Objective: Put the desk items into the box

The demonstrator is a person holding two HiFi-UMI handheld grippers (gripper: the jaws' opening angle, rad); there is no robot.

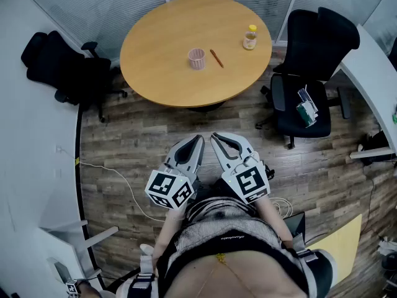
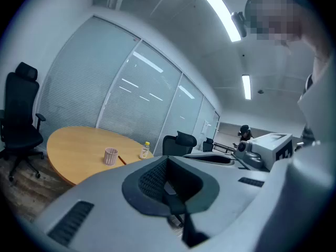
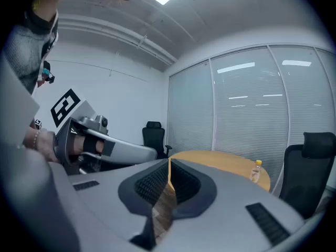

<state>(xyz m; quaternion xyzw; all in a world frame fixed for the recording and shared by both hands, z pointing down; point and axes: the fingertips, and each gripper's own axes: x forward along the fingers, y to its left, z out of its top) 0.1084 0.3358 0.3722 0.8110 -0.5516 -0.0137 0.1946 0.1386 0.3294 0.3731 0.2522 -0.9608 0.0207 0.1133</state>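
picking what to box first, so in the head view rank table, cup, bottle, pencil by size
1. table, by far
2. cup and bottle: look about alike, so not ranked
3. pencil, thin, smallest

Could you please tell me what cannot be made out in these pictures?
- Box: in no view.
- Bottle label: too small in the head view.
- Things on the chair seat: too small to name, head view.
- Cup: its inside is too small to check, head view.
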